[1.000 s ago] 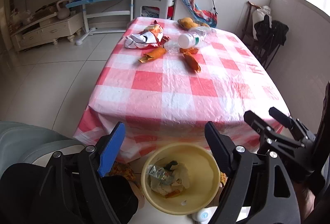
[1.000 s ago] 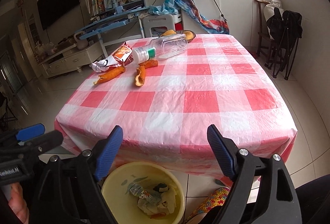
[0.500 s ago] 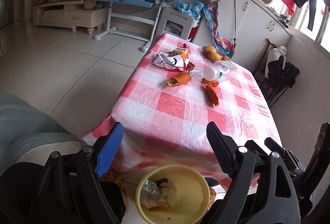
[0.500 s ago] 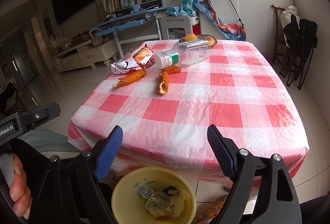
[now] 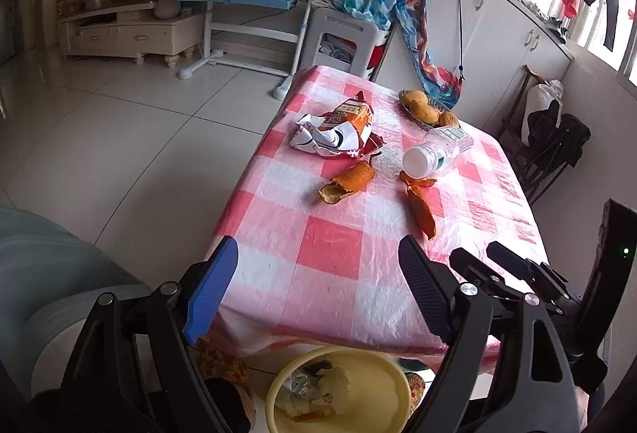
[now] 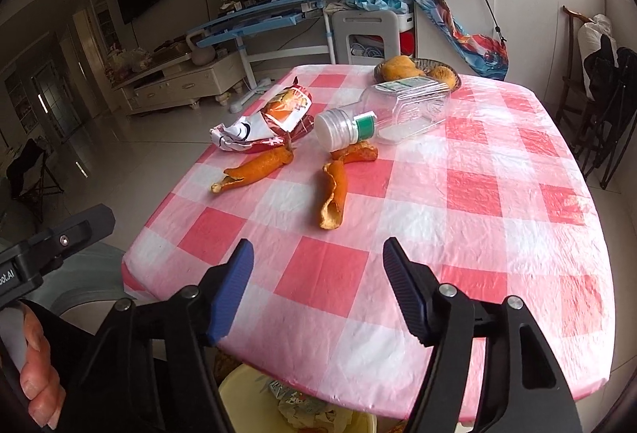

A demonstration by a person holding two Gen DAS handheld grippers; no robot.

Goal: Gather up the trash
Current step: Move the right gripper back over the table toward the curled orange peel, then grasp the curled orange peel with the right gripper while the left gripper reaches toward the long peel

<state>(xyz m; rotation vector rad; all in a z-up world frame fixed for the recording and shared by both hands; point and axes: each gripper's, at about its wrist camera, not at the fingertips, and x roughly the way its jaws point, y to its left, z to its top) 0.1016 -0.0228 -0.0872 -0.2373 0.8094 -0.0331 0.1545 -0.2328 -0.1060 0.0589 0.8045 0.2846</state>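
- My left gripper [image 5: 318, 297] hangs over the near left corner of the table [image 5: 342, 257], jaws spread wide with nothing between them.
- Below it on the floor I see the yellow bin [image 5: 382, 385], partly tucked under the table edge, with crumpled wrappers already inside.
- On the checked tablecloth, furthest left, lies a crumpled snack bag [image 6: 266, 122], orange and white, near the left edge of the table.
- Just in front of the bag is one orange peel [image 6: 254, 170], lying flat.
- To its right a second orange peel [image 6: 333, 196], curled into a trough, points toward me; a smaller piece of peel [image 6: 358, 153] sits at its far end, right under the bottle's cap.
- A clear plastic bottle [image 6: 398, 110] lies on its side with its white cap toward me, beside the bag.
- Behind the bottle, a dish of fruit [image 6: 418, 72] stands at the far edge.
- My right gripper [image 6: 318, 289] hovers over the near part of the table, jaws parted and empty, with the curled peel ahead of it and well apart from the fingertips.
- In the right wrist view the bin [image 6: 247, 405] shows only partly, under the table's near rim.
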